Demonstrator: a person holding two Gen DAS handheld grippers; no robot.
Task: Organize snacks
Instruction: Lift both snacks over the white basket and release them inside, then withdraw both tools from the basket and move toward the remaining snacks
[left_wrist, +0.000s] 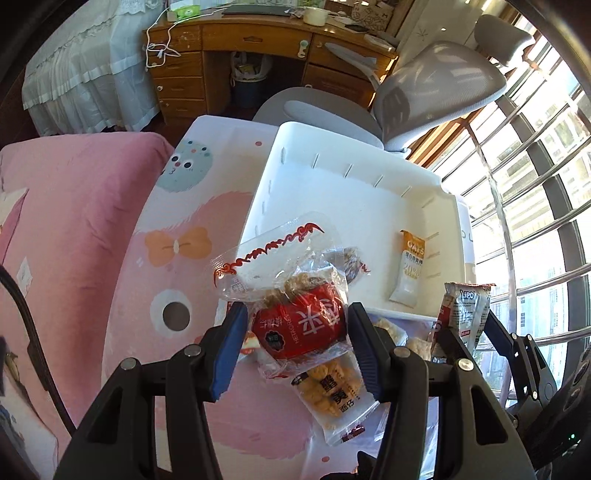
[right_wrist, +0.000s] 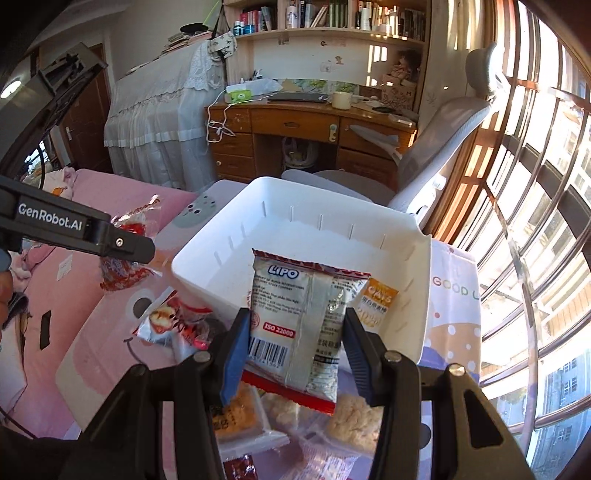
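My left gripper (left_wrist: 297, 325) is shut on a clear snack bag with a red label (left_wrist: 295, 317), held above the table by the near left edge of the white bin (left_wrist: 332, 184). My right gripper (right_wrist: 291, 332) is shut on a silver LIPO snack pack (right_wrist: 295, 325), held above the near rim of the white bin (right_wrist: 207, 254). An orange oats bar (left_wrist: 410, 269) lies inside the bin; it also shows in the right wrist view (right_wrist: 376, 299). The LIPO pack (left_wrist: 463, 314) appears at the right of the left wrist view.
Several loose snack packs lie on the pink cartoon tablecloth (left_wrist: 177, 258), among them a yellow cracker pack (left_wrist: 332, 391) and puffed snacks (right_wrist: 354, 421). A grey office chair (left_wrist: 424, 92) and wooden desk (left_wrist: 258, 40) stand beyond. Window bars (right_wrist: 535, 221) are at right.
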